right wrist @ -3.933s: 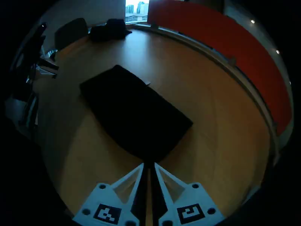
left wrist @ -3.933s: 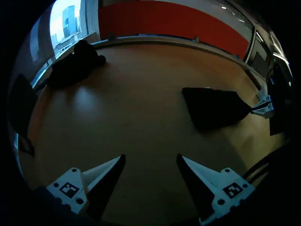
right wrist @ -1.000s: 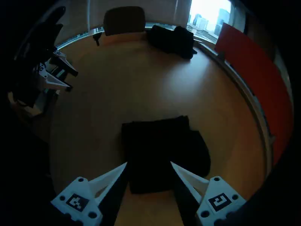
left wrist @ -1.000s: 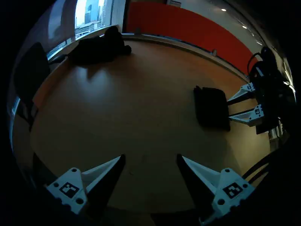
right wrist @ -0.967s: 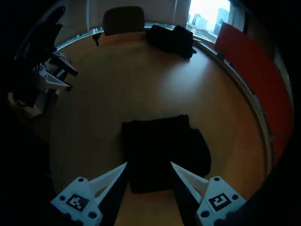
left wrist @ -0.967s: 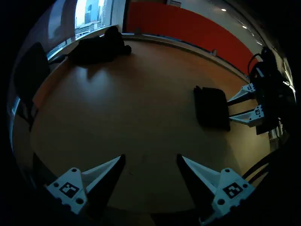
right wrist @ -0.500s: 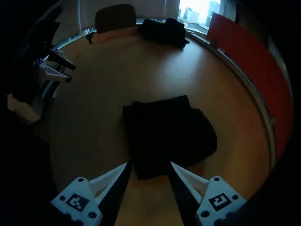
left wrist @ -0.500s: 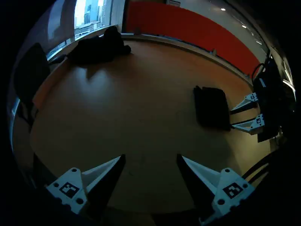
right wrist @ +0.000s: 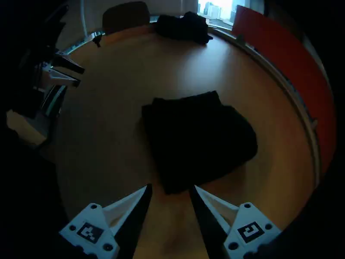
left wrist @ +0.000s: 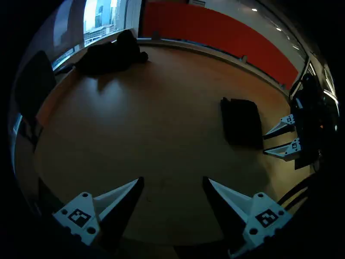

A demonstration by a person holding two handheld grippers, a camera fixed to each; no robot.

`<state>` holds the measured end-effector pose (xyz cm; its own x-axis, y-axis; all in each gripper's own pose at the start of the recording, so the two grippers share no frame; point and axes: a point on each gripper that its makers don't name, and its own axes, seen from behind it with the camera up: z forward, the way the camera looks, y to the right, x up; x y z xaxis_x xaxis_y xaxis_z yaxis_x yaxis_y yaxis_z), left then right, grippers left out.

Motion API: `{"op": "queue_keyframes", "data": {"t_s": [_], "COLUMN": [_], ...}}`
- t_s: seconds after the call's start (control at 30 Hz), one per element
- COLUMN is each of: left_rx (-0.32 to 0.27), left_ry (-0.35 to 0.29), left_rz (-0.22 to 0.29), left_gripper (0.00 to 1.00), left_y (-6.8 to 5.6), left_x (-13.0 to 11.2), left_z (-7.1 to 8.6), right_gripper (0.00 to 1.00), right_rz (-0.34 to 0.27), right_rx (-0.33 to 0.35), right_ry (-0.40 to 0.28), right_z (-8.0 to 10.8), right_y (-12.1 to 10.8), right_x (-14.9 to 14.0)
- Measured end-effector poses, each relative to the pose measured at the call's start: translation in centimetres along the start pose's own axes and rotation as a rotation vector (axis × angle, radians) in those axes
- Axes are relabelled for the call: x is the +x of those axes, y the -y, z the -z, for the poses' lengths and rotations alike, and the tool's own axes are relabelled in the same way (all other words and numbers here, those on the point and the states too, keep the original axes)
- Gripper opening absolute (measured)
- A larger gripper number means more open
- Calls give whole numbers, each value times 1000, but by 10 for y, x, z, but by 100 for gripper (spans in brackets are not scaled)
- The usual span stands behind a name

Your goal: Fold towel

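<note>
On the wooden tabletop [left wrist: 151, 116], the dark towel [right wrist: 198, 138] lay flat, folded into a compact stack, on the side nearer the red panel [left wrist: 224, 34]. Right claw [right wrist: 170, 186] was partly spread and empty, tips right at the towel's near edge, no grip on it. Left claw [left wrist: 172, 179] was spread wide, empty, over bare wood, well apart from the towel; just open tabletop between them. A dark bundle [left wrist: 112, 58] sat at the far end by the window [left wrist: 103, 19], with a chair [left wrist: 32, 90] near it at the table edge. Light was dim, so couldn't tell the towel's layer count.
</note>
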<state>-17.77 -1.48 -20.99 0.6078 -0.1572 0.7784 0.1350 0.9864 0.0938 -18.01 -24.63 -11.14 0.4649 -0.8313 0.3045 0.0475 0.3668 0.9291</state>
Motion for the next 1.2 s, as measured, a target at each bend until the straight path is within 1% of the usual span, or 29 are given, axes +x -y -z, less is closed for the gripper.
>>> {"op": "queue_keyframes", "data": {"t_s": [0.2,0.33,0.4,0.47,0.57,0.67,0.83,0.93,1.2], "left_rx": [-1,-2,-3,-2,-3,-3,-4,-5,-11], "left_ry": [1,3,5,6,7,7,7,7,4], "left_rz": [-2,1,1,1,0,0,1,0,-5], "left_gripper": [100,100,100,100,100,100,100,100,100], "left_y": [-1,-2,-2,-1,-2,-2,-3,-4,-5], "left_x": [0,0,-1,-1,-1,-1,0,0,2], "left_z": [-1,-1,-2,-2,-2,-2,-3,-3,-4], "right_gripper": [64,59,54,52,47,39,19,9,6], "right_rz": [-36,-59,-70,-83,-103,-116,-124,-131,-137], "right_rx": [-8,-13,-12,-12,-14,-19,-25,-28,-43], "right_ry": [8,15,17,13,8,4,0,-4,-12], "right_z": [-2,-4,-5,-6,-7,-9,-10,-10,-6], "right_y": [1,0,1,1,-1,-4,-6,-7,-12], "right_x": [-6,-10,-12,-11,-10,-8,-8,-8,-6]}}
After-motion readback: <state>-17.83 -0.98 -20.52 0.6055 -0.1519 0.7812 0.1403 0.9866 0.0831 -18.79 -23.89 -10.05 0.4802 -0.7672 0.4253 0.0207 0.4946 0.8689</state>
